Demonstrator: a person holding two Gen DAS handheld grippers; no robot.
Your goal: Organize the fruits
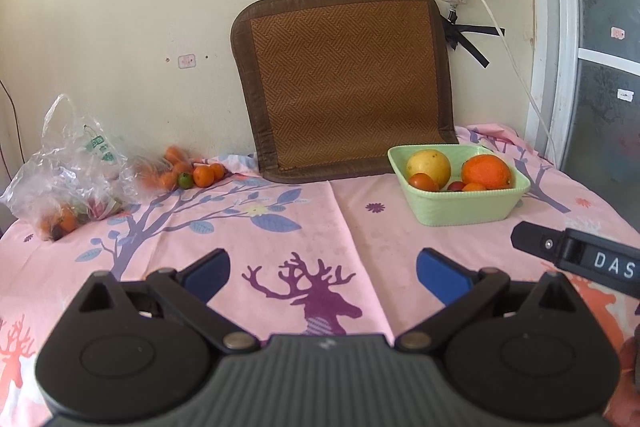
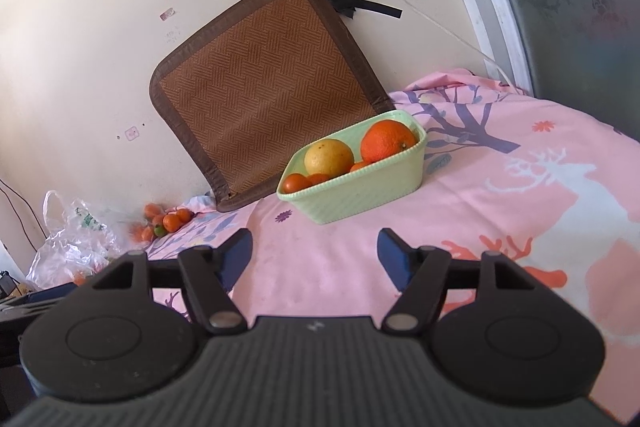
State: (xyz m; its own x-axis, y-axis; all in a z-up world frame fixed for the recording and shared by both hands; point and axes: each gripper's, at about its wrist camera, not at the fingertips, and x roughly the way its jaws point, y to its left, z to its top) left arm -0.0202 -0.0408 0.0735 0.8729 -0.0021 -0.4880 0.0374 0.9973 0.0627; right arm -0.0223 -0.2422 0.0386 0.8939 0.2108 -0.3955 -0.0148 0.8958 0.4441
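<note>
A pale green bowl (image 1: 464, 209) stands on the pink tablecloth at the right. It holds a yellow fruit (image 1: 428, 163), a large orange (image 1: 486, 169) and some small red and orange fruits. It also shows in the right wrist view (image 2: 360, 187). Loose small oranges (image 1: 204, 175) and one green fruit (image 1: 184, 181) lie at the back left by the wall. My left gripper (image 1: 323, 273) is open and empty over the cloth. My right gripper (image 2: 316, 253) is open and empty, in front of the bowl; part of it shows in the left wrist view (image 1: 576, 255).
A clear plastic bag (image 1: 68, 179) with more fruit lies at the far left. A brown woven mat (image 1: 344, 83) leans on the wall behind the bowl. A power strip and cable (image 1: 496, 23) hang on the wall. A glass door (image 1: 604, 67) is at the right.
</note>
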